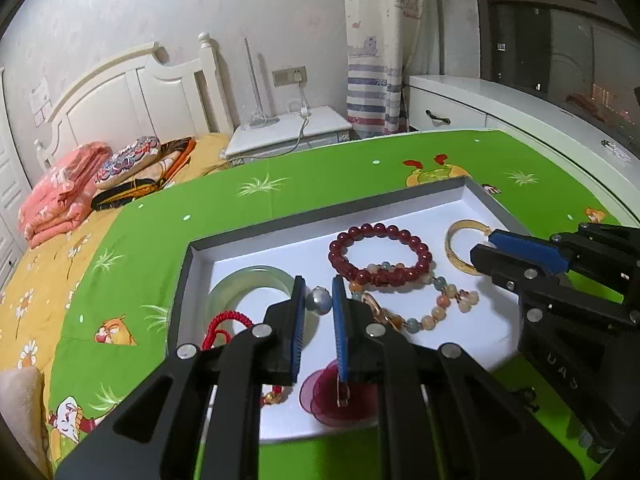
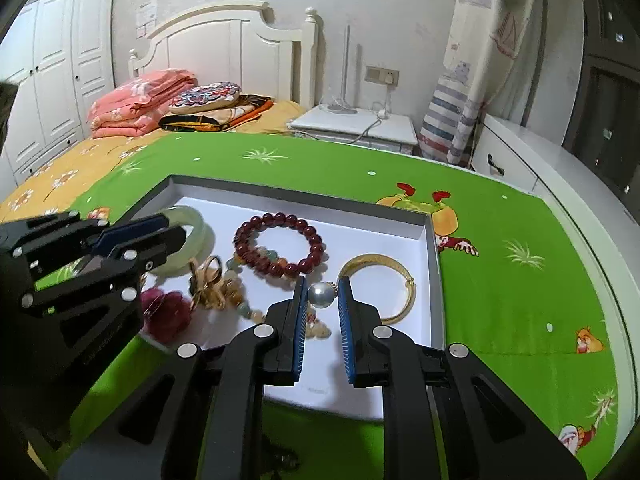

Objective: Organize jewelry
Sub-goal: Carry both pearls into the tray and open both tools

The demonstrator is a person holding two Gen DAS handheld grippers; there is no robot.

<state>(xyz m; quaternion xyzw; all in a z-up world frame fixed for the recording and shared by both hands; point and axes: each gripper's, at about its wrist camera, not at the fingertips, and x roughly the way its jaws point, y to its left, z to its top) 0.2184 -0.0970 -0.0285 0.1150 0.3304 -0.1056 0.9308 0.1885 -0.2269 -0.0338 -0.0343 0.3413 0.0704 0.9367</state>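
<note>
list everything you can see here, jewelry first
jade bangle: 1, pale green, tray's left end
bead bracelet: 1, dark red, tray middle
mixed-bead bracelet: 1, pastel, overlapping the red one's near side
gold bangle: 1, gold, tray's right end
red cord: 1, red, by jade bangle
pearl: 2, silvery, one in each gripper
tray: 1, grey rim, white inside, on green cloth
left gripper: black, blue pads, shut on a pearl
right gripper: same, shut on a pearl

tray (image 1: 188,280): shallow, white-lined, flat | red bead bracelet (image 1: 380,254): centre | gold bangle (image 1: 460,252): 3 o'clock | jade bangle (image 1: 240,284): 9 o'clock | pearl (image 2: 323,294): between fingers
</note>
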